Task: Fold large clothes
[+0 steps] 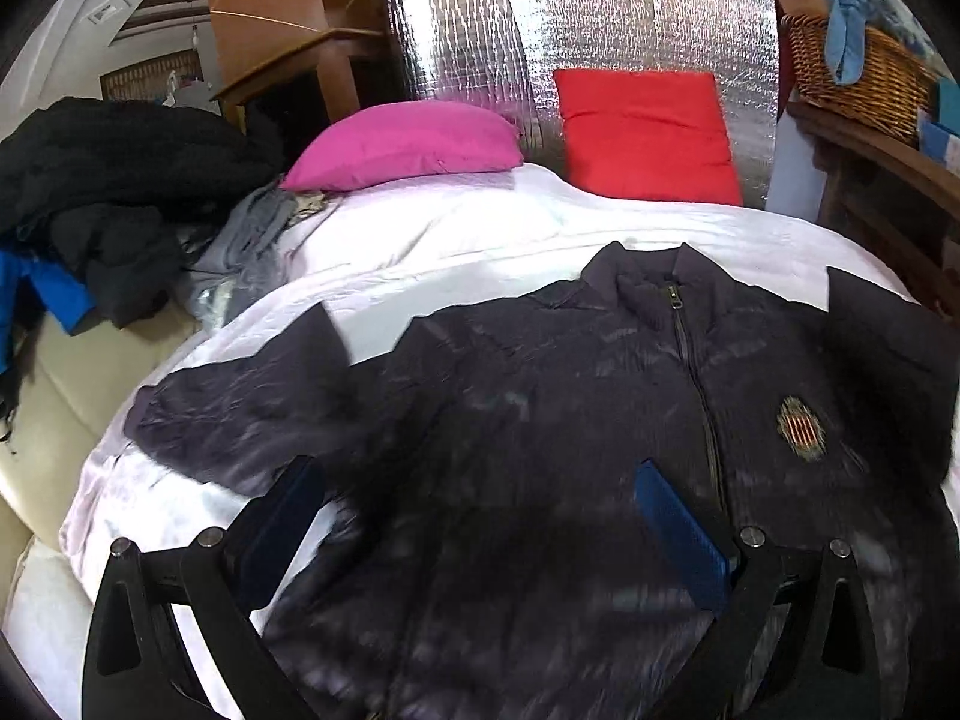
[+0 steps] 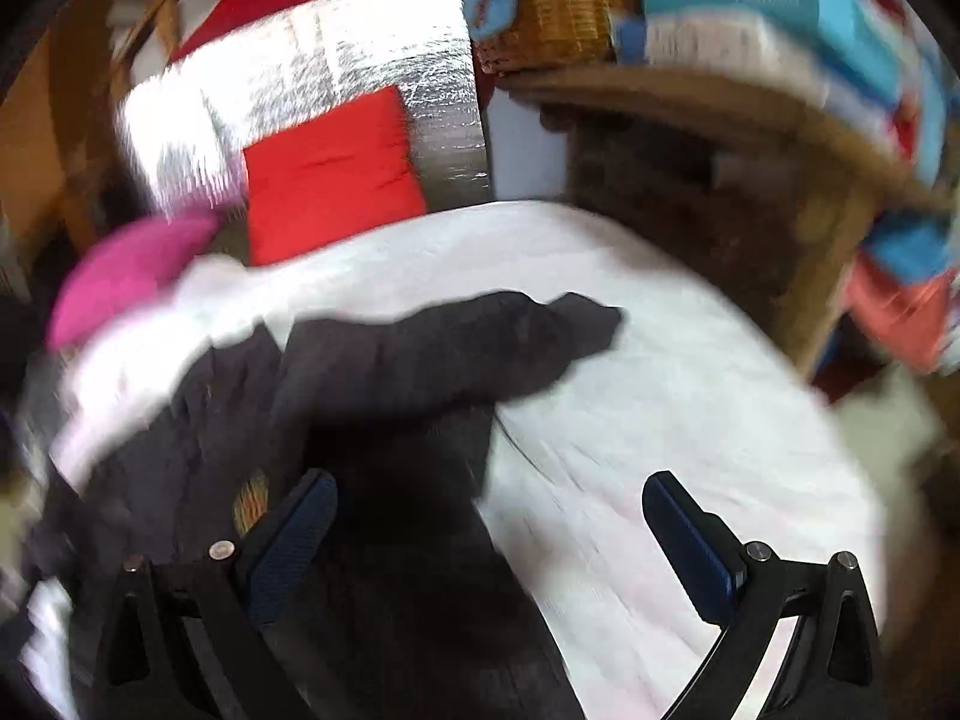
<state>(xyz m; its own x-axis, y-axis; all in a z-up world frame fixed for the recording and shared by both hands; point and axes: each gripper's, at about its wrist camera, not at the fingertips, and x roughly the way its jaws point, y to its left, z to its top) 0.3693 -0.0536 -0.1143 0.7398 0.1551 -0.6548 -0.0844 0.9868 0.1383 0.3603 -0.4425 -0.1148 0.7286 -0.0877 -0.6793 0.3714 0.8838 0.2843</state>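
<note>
- The jacket [image 1: 540,420] lies front up on the sheet [image 1: 456,240], zip closed and collar pointing toward the pillows; laid flat like this, it is ready for folding.
- One sleeve [image 1: 240,396] stretches out sideways to the left edge of the bed, away from the body. My guess is it has been spread so it can be turned in over the chest.
- The other sleeve [image 2: 456,348] reaches across the bare sheet on the right. The right wrist view is badly blurred, so its cuff is hard to read.
- The left gripper [image 1: 480,504] hovers over the lower front of the jacket with its jaws wide apart and nothing between them. It seems placed to come down on the hem or the near sleeve.
- The right gripper [image 2: 492,516] is also spread wide and holds nothing. Its left finger [image 2: 294,534] sits over dark cloth near the badge [image 2: 252,501], its right finger [image 2: 690,540] over the sheet, so it straddles the jacket's right edge, a sensible spot for pinching that side.
- No fold is made yet, as far as I can judge.
- A pink pillow [image 1: 408,147] and a red pillow [image 1: 648,132] rest at the head, clear of the working area.
- A pile [image 1: 120,192] of dark clothes sits well apart at the left, probably waiting its turn.
</note>
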